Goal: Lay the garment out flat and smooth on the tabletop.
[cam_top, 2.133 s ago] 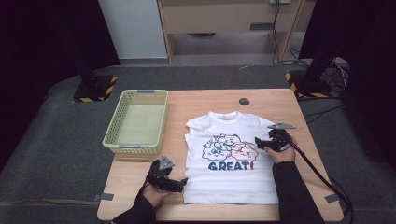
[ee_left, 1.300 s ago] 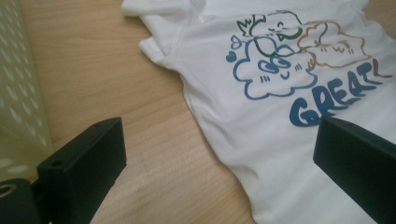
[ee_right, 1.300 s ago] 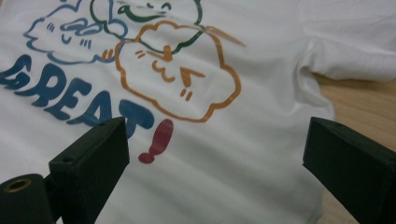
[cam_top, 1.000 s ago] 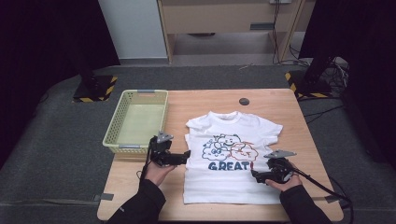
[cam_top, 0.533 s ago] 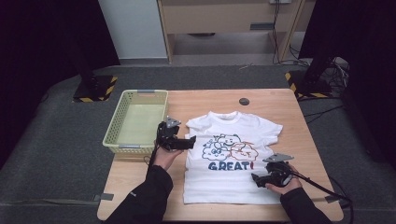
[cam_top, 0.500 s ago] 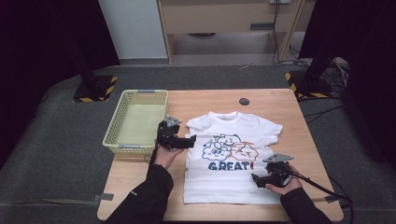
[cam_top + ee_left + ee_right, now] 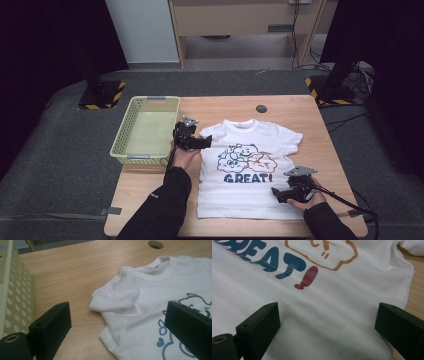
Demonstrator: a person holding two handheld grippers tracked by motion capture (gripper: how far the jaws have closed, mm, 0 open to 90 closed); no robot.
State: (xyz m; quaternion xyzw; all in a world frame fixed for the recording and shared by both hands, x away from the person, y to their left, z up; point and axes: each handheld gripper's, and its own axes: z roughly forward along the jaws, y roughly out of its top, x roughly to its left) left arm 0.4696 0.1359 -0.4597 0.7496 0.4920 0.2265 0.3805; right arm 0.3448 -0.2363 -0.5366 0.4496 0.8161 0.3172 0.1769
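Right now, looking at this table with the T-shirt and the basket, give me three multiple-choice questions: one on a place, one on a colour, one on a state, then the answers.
1. Where is the left gripper?
A. at the T-shirt's sleeve beside the basket
B. inside the basket
C. at the table's far edge

2. What colour is the exclamation mark on the shirt's print?
A. green
B. red
C. black

3. How do the right gripper's jaws stand?
A. shut on the hem
B. shut on a sleeve
C. open over the shirt

Answers: 1 A, its own view looks at the sleeve with the basket wall alongside. 2 B, the right gripper view shows it red. 3 C, the jaws stand wide apart with cloth between them.
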